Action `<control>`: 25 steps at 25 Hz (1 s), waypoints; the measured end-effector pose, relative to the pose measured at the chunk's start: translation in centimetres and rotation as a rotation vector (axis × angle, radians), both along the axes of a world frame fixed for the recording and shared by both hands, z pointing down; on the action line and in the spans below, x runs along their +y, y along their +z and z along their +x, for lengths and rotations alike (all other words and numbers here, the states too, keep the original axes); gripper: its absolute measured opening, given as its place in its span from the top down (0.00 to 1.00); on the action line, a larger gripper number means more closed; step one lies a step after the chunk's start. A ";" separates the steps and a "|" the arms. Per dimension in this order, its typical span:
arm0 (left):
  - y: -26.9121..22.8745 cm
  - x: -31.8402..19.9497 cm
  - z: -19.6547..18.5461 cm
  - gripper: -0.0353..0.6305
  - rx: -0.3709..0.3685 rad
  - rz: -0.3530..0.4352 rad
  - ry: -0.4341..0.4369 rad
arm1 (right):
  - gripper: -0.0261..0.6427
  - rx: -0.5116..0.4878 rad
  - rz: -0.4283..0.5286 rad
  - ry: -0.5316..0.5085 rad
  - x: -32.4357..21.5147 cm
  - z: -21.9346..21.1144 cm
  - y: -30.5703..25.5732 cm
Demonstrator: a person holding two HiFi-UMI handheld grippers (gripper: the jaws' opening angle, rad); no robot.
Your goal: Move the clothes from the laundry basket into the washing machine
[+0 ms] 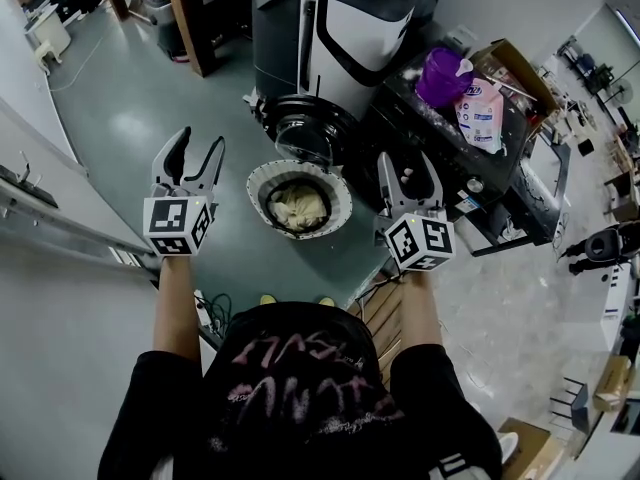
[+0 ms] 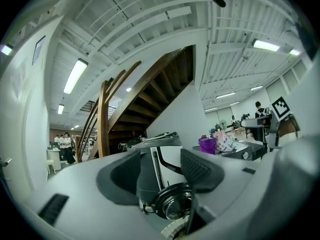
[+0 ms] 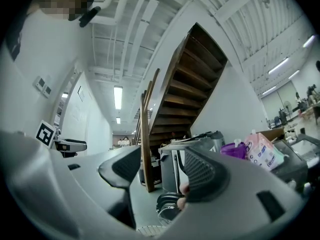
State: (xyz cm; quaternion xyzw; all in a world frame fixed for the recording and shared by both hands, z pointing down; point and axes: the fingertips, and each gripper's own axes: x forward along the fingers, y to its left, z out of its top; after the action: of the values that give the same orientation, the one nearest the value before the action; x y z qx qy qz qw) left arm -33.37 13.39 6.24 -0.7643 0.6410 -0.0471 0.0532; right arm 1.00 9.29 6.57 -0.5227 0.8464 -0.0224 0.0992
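Left claw point(image 1: 199, 143): we hold it released, jaws apart with nothing between them, to the left of the basket.
Right claw point(image 1: 408, 173): also released, jaws apart and empty, to the right of the basket.
Laundry basket point(image 1: 262, 180): white, on the floor between our two claws.
Clothes point(image 1: 298, 208): a cream bundle lying inside the basket.
Washing machine point(image 1: 345, 38): we see its round door point(image 1: 308, 128) just beyond the basket's rim.
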 end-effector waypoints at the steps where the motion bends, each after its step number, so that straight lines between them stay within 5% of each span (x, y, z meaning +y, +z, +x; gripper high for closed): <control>1: 0.0 -0.1 -0.1 0.57 -0.001 -0.001 0.000 | 0.55 0.000 0.001 0.001 0.0 -0.1 0.0; 25: 3.5 -4.6 -1.0 0.57 0.025 -0.059 0.101 | 0.55 -0.034 -0.056 0.097 -2.1 0.0 2.9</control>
State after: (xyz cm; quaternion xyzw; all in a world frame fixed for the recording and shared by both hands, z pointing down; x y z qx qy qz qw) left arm -34.36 8.77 9.75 -0.7975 0.6004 -0.0538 0.0248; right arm 0.97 7.21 9.43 -0.5652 0.8174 -0.0501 0.0999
